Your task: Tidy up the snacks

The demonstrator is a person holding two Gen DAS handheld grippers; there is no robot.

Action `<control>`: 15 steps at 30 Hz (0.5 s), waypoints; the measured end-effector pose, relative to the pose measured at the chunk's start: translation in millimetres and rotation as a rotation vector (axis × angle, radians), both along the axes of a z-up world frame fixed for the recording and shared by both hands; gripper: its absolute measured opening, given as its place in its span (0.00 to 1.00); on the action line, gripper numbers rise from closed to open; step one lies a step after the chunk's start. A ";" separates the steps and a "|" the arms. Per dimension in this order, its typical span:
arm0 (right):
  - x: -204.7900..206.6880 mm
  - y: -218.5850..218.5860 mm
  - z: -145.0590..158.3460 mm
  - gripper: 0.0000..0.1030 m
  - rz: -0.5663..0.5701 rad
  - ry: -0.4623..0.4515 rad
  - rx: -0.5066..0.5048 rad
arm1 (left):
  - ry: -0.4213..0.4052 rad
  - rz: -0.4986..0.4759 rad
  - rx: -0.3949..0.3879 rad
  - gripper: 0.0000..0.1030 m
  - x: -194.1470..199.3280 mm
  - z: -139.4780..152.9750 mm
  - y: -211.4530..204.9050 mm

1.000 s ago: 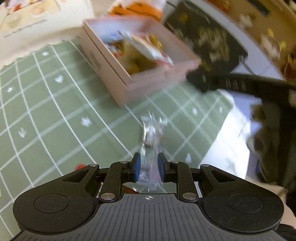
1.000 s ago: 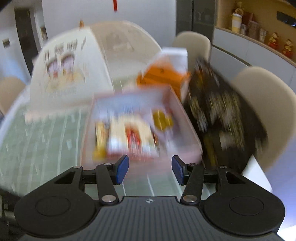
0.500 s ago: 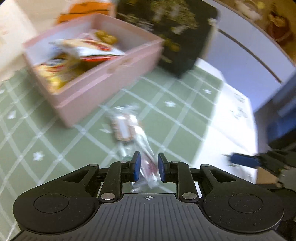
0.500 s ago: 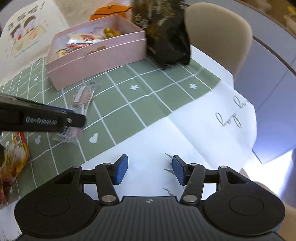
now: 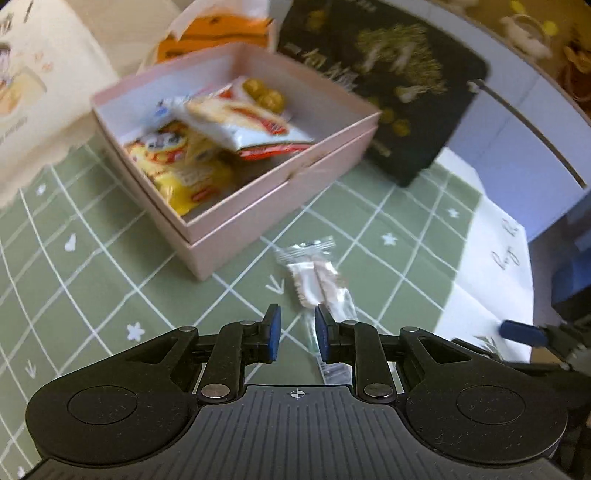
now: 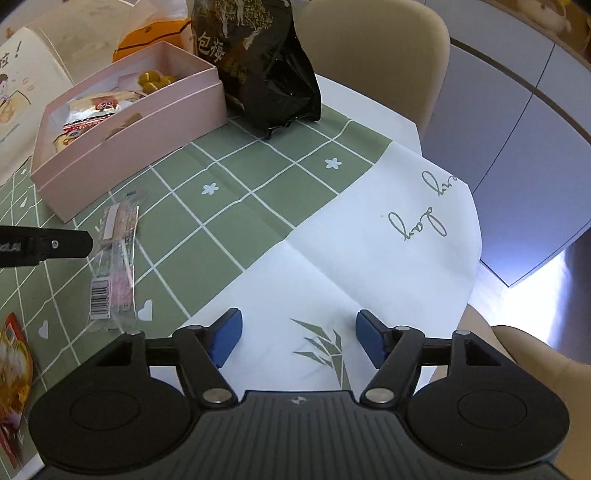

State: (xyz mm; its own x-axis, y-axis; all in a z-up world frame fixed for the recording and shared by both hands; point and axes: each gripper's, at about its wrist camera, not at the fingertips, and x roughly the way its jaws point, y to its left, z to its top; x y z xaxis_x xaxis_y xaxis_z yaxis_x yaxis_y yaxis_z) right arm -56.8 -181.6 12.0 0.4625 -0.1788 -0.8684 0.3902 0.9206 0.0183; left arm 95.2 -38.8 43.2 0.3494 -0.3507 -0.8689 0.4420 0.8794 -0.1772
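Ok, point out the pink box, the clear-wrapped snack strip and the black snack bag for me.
pink box [image 6: 122, 147], right wrist view, on its long front wall.
clear-wrapped snack strip [image 6: 114, 258], right wrist view, on the wrapper's middle.
black snack bag [image 6: 258, 62], right wrist view, on its printed front.

Home dining room, tablecloth [image 6: 280, 192], beige chairs [image 6: 373, 55], ornament shelf [image 5: 535, 33]

The lower end of the clear plastic snack packet [image 5: 320, 280] is hidden behind the left gripper [image 5: 295, 334]. In the right wrist view, a red and yellow snack bag [image 6: 13, 363] is cut by the left edge. The printing on the packets inside the pink cardboard box [image 5: 258, 206] is too blurred to read.
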 end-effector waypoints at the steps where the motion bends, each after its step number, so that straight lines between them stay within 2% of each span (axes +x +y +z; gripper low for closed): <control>1: -0.6 1.0 0.4 0.69 0.004 -0.001 -0.006 | 0.012 -0.003 -0.009 0.23 2.9 -4.8 -4.0; 10: 6.2 8.5 0.4 0.74 0.076 -0.006 -0.039 | 0.024 -0.025 -0.037 0.30 15.7 -15.9 -38.7; 13: 15.1 12.6 4.6 0.73 0.189 -0.034 0.062 | 0.031 -0.023 -0.085 0.29 12.7 -6.9 -29.9; 15: 24.9 18.3 9.0 0.73 0.243 -0.072 0.087 | -0.006 -0.027 -0.084 0.29 0.6 4.4 -13.8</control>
